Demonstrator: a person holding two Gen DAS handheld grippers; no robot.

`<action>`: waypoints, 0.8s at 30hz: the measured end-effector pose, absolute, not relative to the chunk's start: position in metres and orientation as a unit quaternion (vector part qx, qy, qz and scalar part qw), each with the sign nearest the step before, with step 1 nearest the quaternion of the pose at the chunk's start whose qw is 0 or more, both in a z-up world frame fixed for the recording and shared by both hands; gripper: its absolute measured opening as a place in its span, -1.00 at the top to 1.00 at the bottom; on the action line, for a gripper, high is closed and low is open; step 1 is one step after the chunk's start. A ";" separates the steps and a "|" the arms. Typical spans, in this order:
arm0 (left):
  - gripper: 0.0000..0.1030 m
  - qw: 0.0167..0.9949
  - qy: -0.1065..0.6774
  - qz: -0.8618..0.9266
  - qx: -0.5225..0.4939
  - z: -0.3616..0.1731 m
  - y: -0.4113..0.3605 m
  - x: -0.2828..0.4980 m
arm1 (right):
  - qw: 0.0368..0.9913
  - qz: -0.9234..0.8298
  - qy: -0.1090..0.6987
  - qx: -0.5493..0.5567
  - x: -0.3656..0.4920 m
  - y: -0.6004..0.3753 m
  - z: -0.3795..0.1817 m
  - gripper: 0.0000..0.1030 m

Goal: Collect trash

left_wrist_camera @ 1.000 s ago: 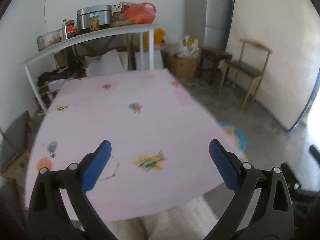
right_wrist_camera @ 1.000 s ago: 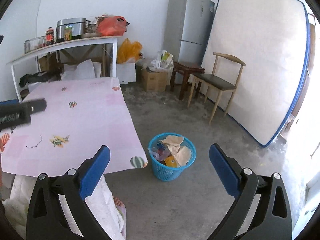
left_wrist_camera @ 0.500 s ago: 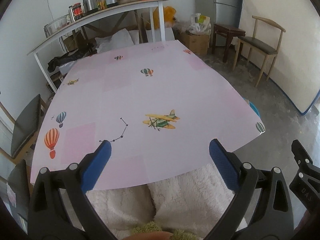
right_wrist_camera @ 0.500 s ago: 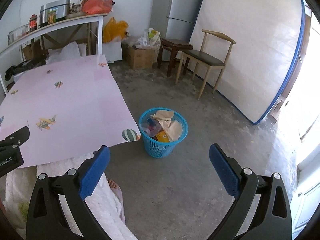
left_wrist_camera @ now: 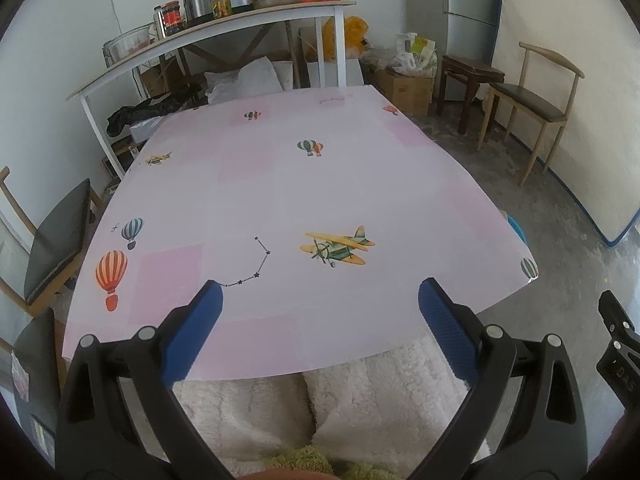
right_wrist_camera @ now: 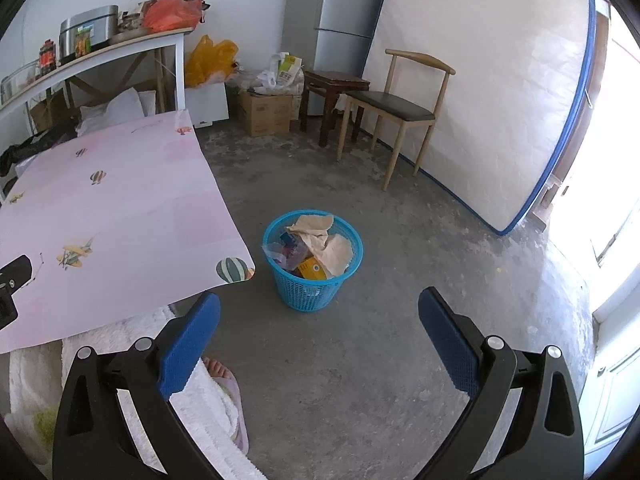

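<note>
A blue plastic basket (right_wrist_camera: 313, 280) stands on the concrete floor just right of the table corner; it holds crumpled paper and wrappers (right_wrist_camera: 320, 240). A sliver of the basket's rim shows in the left wrist view (left_wrist_camera: 516, 230). My right gripper (right_wrist_camera: 318, 344) is open and empty, above the floor in front of the basket. My left gripper (left_wrist_camera: 318, 328) is open and empty, over the near edge of the pink table (left_wrist_camera: 280, 184), which carries only printed balloons and planes.
A wooden chair (right_wrist_camera: 400, 108), a dark stool (right_wrist_camera: 332, 84) and a mattress (right_wrist_camera: 480, 92) stand at the right. A shelf with pots (left_wrist_camera: 216, 16) is behind the table. A dark chair (left_wrist_camera: 56, 240) is at the table's left. My white-clad legs (left_wrist_camera: 320, 404) are below.
Both grippers have pulled back and tilted down. The left view now takes in the whole table; the basket has shifted toward the centre of the right view. Both stay open.
</note>
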State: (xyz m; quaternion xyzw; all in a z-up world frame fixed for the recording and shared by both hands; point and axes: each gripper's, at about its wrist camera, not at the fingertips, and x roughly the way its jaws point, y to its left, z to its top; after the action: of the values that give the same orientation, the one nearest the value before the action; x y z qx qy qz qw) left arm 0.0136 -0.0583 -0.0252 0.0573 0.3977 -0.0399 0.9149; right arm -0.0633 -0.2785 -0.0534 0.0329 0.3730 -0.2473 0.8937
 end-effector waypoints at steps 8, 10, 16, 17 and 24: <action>-0.83 0.914 0.400 -0.041 0.058 -0.027 -0.060 0.013 | 0.893 -0.241 0.378 0.034 -0.062 -0.277 -0.056 -0.87; -0.83 0.913 0.401 -0.041 0.059 -0.027 -0.060 0.013 | 0.894 -0.241 0.377 0.034 -0.062 -0.276 -0.056 -0.87; -0.83 0.914 0.400 -0.041 0.059 -0.027 -0.060 0.013 | 0.894 -0.241 0.376 0.033 -0.062 -0.275 -0.056 -0.87; -0.83 0.914 0.400 -0.041 0.059 -0.027 -0.060 0.012 | 0.894 -0.241 0.376 0.034 -0.062 -0.275 -0.056 -0.87; -0.83 0.914 0.400 -0.041 0.060 -0.027 -0.061 0.012 | 0.894 -0.242 0.375 0.033 -0.063 -0.275 -0.055 -0.87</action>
State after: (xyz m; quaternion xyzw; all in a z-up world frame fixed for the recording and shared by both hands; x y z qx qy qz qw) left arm 0.0115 -0.0610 -0.0272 0.0596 0.3996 -0.0412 0.9138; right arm -0.0626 -0.2751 -0.0554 0.0330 0.3750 -0.2420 0.8943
